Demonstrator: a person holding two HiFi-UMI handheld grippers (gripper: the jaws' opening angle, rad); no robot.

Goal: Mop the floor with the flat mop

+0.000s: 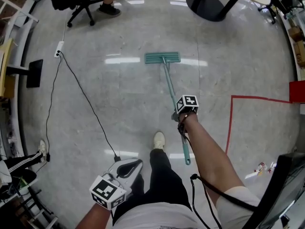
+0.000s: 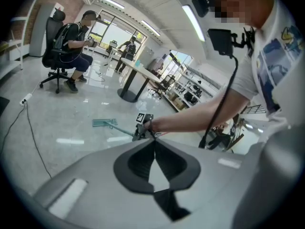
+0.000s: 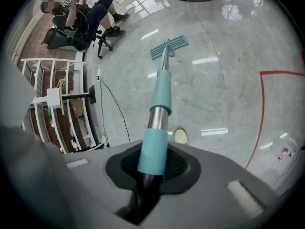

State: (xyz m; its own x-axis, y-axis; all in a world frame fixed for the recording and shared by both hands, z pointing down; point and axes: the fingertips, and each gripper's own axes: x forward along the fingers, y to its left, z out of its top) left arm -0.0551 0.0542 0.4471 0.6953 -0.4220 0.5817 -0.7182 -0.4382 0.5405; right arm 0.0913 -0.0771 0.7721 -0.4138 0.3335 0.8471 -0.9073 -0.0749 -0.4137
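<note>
Teal flat mop (image 1: 162,57), round pole (image 3: 161,92) clamped in right claw (image 3: 151,168).

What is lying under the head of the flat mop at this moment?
The mop head lies flat on the grey floor. Only bare floor shows around it; the patch directly beneath is covered, so its state cannot be seen.

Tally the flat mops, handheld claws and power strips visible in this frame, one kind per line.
flat mop: 1
claws: 2, left claw shut and empty, right claw shut on the mop's handle
power strip: 1
Total: 4
</note>
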